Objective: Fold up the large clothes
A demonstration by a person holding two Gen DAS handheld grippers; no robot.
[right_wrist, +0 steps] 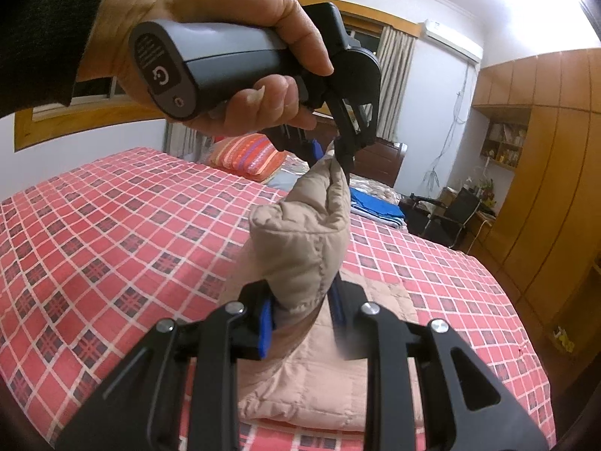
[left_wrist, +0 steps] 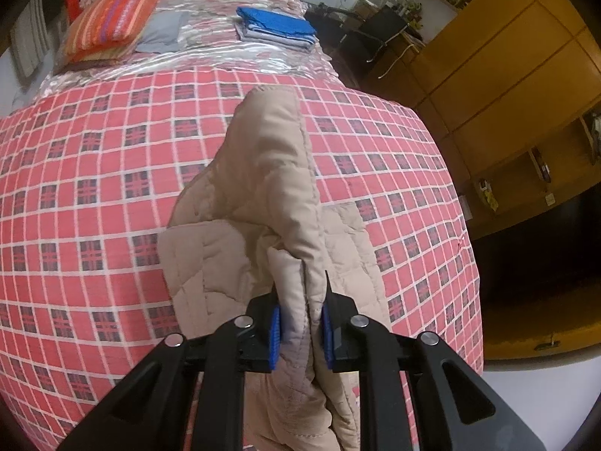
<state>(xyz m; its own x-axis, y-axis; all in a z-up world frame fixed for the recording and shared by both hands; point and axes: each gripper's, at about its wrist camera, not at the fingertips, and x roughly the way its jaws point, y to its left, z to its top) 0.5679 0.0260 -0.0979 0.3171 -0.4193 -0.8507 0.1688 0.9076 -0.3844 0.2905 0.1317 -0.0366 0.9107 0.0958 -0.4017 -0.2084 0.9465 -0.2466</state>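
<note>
Both claws clamped on the beige quilted jacket (left_wrist: 270, 195): left claw (left_wrist: 300, 332) pinches a bunched edge between its blue pads (left_wrist: 275, 338), right claw (right_wrist: 300, 319) grips a rolled, puffy end of the same garment. The jacket is lifted at those two points; the rest lies on the red checked bedspread (left_wrist: 94, 188), near the bed's foot edge. In the left wrist view its long axis runs away from the claw toward the striped pillow (left_wrist: 112, 18) end, with the far tip pointing that way. In the right wrist view the person's hand (right_wrist: 225, 37) holds the left claw's handle up beyond the right claw, so the held span rises steeply between them. Risks: padded fabric is thick and slick, so a shallow pinch could let it slip out under the hanging weight; uneven lift would skew the fold line; the foot edge is near, so a dropped end could slide off. Further up the bed sits a stack of folded blue clothes (left_wrist: 276, 28), well apart.
</note>
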